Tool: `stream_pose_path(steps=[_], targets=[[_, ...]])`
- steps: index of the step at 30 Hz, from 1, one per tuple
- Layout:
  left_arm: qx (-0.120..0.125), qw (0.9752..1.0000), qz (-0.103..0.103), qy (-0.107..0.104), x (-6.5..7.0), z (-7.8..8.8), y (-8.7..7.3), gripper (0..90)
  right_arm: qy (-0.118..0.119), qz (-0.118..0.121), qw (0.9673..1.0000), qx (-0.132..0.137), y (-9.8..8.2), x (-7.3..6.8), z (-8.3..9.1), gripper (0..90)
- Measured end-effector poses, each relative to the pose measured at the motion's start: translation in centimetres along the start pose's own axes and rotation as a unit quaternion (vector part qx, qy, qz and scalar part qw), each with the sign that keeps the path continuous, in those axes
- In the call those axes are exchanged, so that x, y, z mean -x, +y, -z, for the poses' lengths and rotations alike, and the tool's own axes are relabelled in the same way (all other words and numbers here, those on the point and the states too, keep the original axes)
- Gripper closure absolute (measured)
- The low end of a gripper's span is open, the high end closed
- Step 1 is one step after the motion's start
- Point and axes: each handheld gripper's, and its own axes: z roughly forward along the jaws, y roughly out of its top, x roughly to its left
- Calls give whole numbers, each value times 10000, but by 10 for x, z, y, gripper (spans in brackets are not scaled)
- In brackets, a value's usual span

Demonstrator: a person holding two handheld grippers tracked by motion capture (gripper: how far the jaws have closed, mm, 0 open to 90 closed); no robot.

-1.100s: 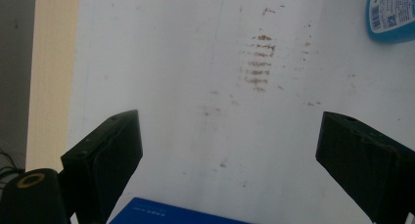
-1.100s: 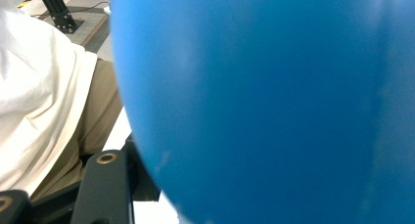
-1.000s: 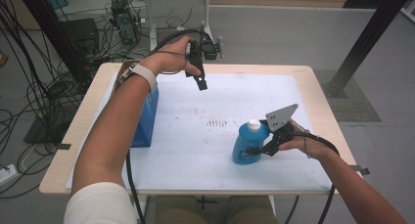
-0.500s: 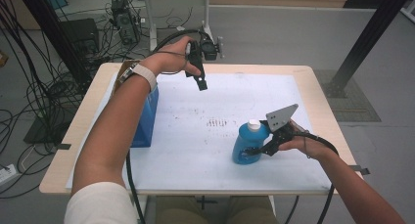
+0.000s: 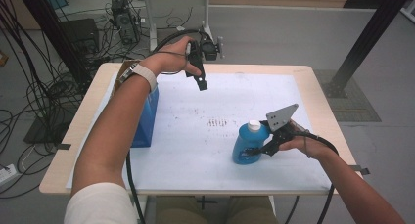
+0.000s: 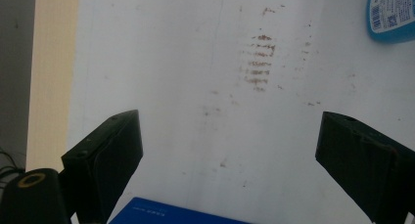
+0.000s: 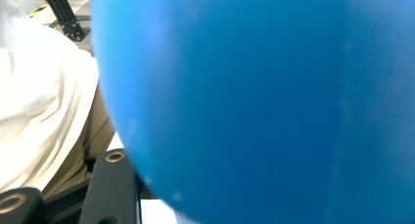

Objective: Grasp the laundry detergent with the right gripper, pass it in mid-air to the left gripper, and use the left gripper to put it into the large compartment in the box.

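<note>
High view: rounded blue plastic bottle with white cap, upright on the white sheet near its right front; right gripper just closing, clamped on its body. 
Left gripper view: left gripper, matte black jaws wide apart over the stained sheet. 
Right gripper view: smooth blue bottle wall close up.

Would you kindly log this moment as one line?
right gripper: shut on bottle | left gripper: open, above table | bottle: upright

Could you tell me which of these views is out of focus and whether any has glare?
Right gripper view: the blue bottle sits so close that it blurs, and the white sleeve is blown out. Left gripper view: sharp on the brown stains. High view: even light, soft shadows, no glare.
</note>
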Motion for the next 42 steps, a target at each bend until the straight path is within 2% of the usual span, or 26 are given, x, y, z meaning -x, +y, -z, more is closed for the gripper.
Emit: stream_pose_path(steps=[9, 42], targets=[[-11, 10000, -4, 13, 1, 1, 0, 107, -17, -79, 10000, -19, 0, 0, 0, 424], [8, 10000, 28, 37, 1, 3, -2, 107, 13, -95, 9999, -38, 1, 1, 0, 430]])
